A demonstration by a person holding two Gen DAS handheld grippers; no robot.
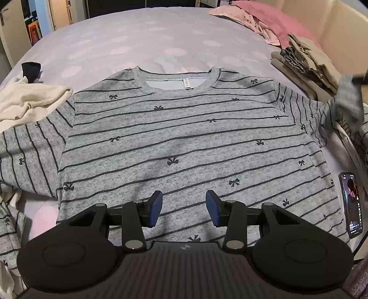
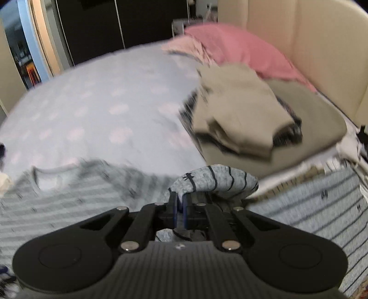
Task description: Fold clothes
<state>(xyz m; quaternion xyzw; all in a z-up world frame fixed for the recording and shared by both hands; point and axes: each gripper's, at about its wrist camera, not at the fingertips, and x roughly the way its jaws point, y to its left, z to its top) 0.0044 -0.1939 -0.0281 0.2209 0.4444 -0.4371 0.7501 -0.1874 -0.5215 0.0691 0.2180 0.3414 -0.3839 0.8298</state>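
Observation:
A grey long-sleeved shirt (image 1: 179,138) with dark stripes and small bows lies flat on the bed, neck hole away from me. My left gripper (image 1: 184,207) hovers over its lower middle, blue pads apart, nothing between them. In the right wrist view my right gripper (image 2: 180,204) is shut on the shirt's right sleeve (image 2: 214,181), whose cloth bunches up over the fingertips. That raised sleeve (image 1: 347,101) shows blurred at the right edge of the left wrist view. The shirt's body (image 2: 69,191) is blurred at the lower left of the right wrist view.
A stack of folded beige clothes (image 1: 308,62) (image 2: 241,115) sits at the right by the headboard, pink cloth (image 1: 264,16) beyond it. A cream garment (image 1: 27,101) lies at the left over the left sleeve. A phone (image 1: 352,204) lies by the shirt's right hem. The lilac sheet (image 1: 138,39) stretches behind.

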